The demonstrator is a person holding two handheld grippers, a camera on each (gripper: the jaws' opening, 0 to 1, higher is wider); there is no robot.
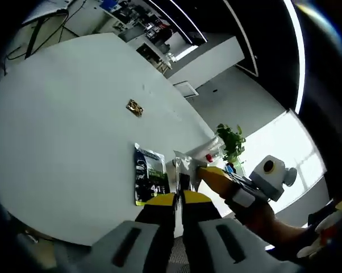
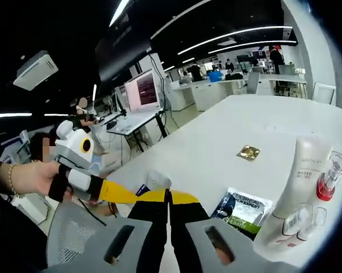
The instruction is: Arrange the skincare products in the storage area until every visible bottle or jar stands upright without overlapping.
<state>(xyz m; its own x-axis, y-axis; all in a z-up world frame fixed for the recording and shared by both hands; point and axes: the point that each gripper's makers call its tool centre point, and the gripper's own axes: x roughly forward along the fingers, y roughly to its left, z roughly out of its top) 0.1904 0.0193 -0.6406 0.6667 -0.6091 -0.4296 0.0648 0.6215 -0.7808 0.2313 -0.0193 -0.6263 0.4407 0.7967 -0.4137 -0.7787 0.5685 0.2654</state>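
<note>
A tall white tube (image 2: 308, 168) stands on the white table (image 2: 228, 131) beside a small bottle of red liquid (image 2: 328, 181), with clear jars (image 2: 299, 219) in front of them. A dark green sachet (image 2: 242, 207) lies flat next to them. In the left gripper view the same sachet (image 1: 149, 175) lies just beyond my left gripper (image 1: 178, 198), whose jaws are pressed together. The white containers (image 1: 184, 164) and the red bottle (image 1: 209, 157) stand behind it. My right gripper (image 2: 168, 198) is shut too. It reaches in beside the containers as a yellow-tipped arm (image 1: 219, 180).
A small gold packet (image 1: 134, 107) lies alone farther out on the table (image 1: 57, 125). A potted plant (image 1: 230, 141) stands past the table's edge. In the right gripper view a hand (image 2: 32, 176) holds the left gripper (image 2: 119, 191). Desks and monitors (image 2: 144, 90) lie beyond.
</note>
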